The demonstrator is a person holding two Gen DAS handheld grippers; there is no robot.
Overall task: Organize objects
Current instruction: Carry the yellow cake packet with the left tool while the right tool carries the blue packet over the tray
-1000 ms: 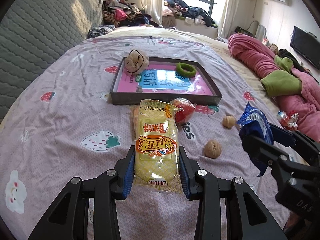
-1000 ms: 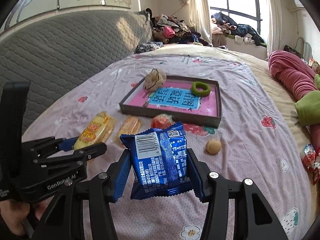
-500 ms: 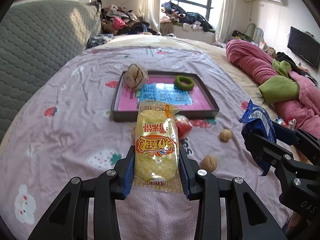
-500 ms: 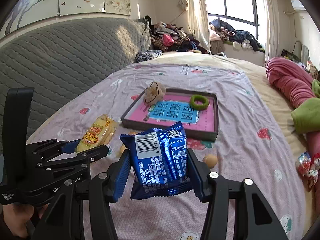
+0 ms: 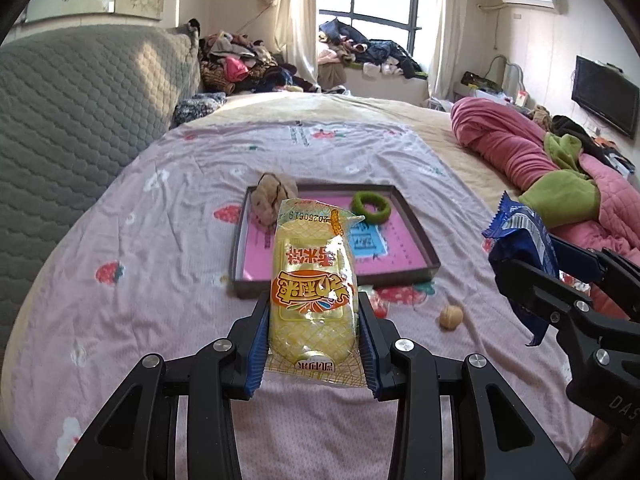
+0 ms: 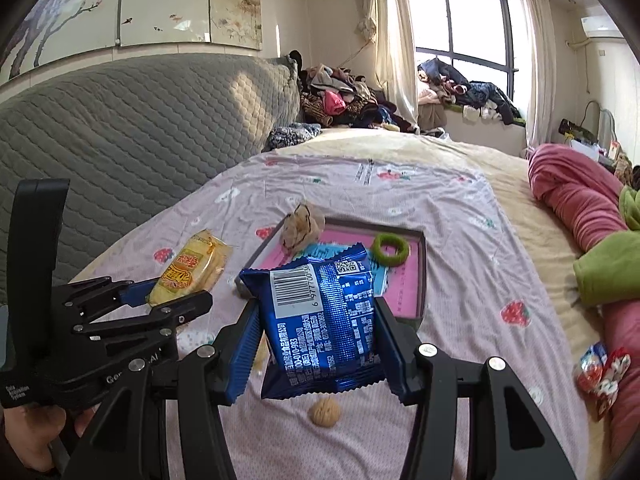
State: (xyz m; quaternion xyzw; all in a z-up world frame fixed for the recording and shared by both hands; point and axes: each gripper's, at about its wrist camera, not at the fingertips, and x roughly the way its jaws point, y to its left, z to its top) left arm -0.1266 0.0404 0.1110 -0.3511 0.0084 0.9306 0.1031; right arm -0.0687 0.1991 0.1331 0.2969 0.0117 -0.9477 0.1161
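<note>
Above the bed (image 5: 140,248), the left claw (image 5: 314,340) grips a yellow snack packet (image 5: 312,296) while the right claw (image 6: 320,344) grips a blue snack bag (image 6: 324,320).

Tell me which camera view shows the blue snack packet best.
The right wrist view: the blue snack packet fills the centre, its barcode side facing the camera, clamped by the right gripper. The left wrist view shows it only edge-on at the right margin.

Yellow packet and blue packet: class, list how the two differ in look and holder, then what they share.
The yellow packet is long and narrow, with clear film; the blue packet is squarer and opaque foil. The yellow packet sits in the left gripper, the blue packet in the right gripper. Both are sealed snacks clamped between jaws above the bed.
</note>
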